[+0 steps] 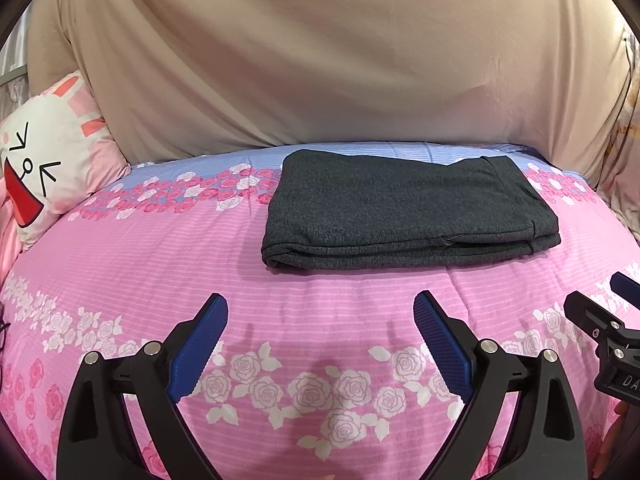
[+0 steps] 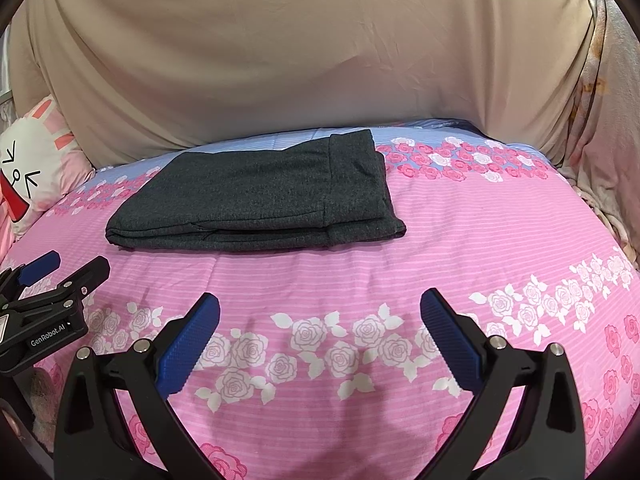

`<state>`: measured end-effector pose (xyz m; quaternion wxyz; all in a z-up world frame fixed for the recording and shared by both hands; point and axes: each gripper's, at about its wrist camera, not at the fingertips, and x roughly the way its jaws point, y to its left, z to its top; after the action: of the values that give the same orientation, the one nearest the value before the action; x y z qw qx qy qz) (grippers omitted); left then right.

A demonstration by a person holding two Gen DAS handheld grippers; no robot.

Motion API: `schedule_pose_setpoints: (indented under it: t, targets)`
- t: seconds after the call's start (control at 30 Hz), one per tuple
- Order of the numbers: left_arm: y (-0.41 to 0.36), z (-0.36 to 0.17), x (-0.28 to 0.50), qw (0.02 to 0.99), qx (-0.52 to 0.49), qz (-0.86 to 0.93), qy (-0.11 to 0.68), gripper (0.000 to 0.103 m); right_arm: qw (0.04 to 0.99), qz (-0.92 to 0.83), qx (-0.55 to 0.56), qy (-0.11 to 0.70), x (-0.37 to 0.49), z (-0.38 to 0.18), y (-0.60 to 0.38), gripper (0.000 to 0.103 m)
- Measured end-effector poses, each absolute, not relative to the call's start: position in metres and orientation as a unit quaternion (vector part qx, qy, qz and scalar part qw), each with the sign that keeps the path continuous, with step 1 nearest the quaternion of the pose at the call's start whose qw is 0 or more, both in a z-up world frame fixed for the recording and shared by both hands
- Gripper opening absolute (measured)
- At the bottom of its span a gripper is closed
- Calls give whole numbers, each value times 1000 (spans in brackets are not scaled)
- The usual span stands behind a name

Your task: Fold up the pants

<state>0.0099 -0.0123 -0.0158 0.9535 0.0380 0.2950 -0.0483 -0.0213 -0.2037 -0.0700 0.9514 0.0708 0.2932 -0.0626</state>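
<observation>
Both claws, left claw (image 1: 320,308) and right claw (image 2: 320,304), spread empty at lower frame; snagging the folded pants (image 1: 404,208) could undo them.

bare quilt (image 2: 320,280) before pants (image 2: 256,196), pillow (image 1: 44,172) far left

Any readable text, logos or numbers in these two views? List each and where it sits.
"GenRobot.AI": white print on the body of the left hand-held gripper, seen at the left edge of the right wrist view.
"DA": start of a white marking on the body of the right hand-held gripper, cut off at the edge of the left wrist view; the rest is unreadable.
Pants, quilt and pillow: no text, only patterns and a cartoon face.
</observation>
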Motion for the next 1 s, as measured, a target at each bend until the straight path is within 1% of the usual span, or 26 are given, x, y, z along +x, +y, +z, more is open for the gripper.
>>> schedule_pose_setpoints:
  t: [1.0]
  targets:
    - [-13, -17, 9, 953, 38, -58, 295, 92, 951, -63, 71, 294, -21, -70, -204, 98]
